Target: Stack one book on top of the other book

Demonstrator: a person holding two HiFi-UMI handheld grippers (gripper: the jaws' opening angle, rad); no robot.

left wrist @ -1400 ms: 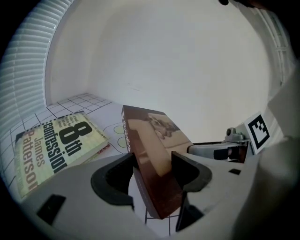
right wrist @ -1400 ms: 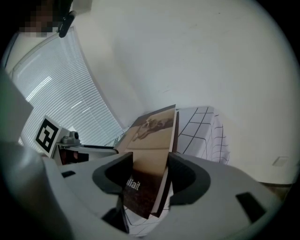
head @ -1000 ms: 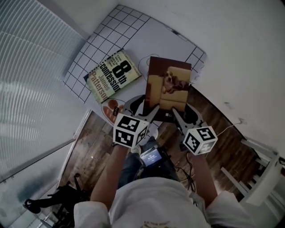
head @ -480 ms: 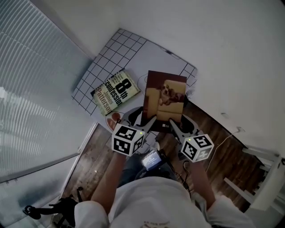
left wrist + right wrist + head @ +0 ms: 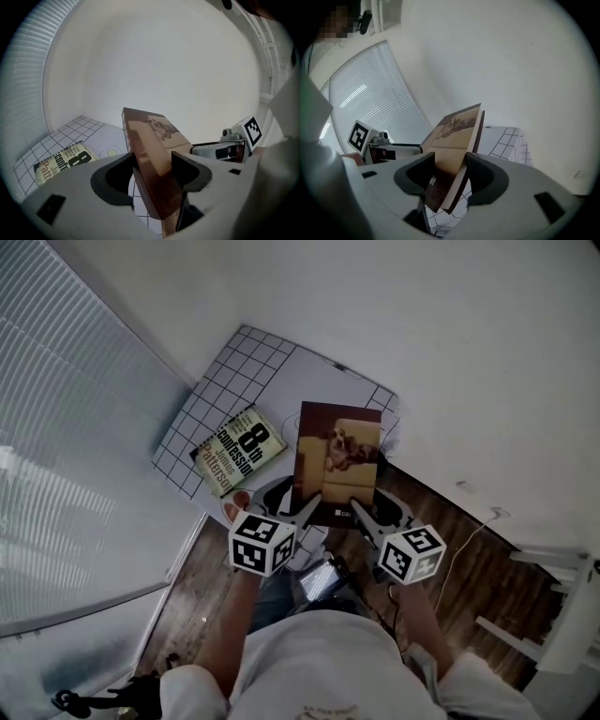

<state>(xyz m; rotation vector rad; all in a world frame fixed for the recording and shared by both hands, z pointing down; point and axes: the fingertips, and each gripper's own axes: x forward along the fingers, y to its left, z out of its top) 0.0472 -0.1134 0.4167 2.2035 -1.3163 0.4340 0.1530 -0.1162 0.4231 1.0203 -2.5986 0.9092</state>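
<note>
brown book (image 5: pixel 337 451) clamped in left tool (image 5: pixel 305 512) and just-tightened right tool (image 5: pixel 358 514).

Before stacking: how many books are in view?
2. The "8th Confession" paperback lies on the grid mat; the dog-cover book is held aloft to its right. No others visible.

The right gripper (image 5: pixel 450 177) has its jaws pressed on a brown book (image 5: pixel 457 133), one jaw on each face, and they have just closed further on it. The book stands slanted between them. Its dog-picture cover faces the jaws' left and its top edge rises beyond them. Left of the jaws, the left gripper (image 5: pixel 401 151) points in toward the book. A gridded mat (image 5: pixel 506 140) lies beyond and below, to the right. Window blinds (image 5: pixel 370 89) fill the left.
</note>
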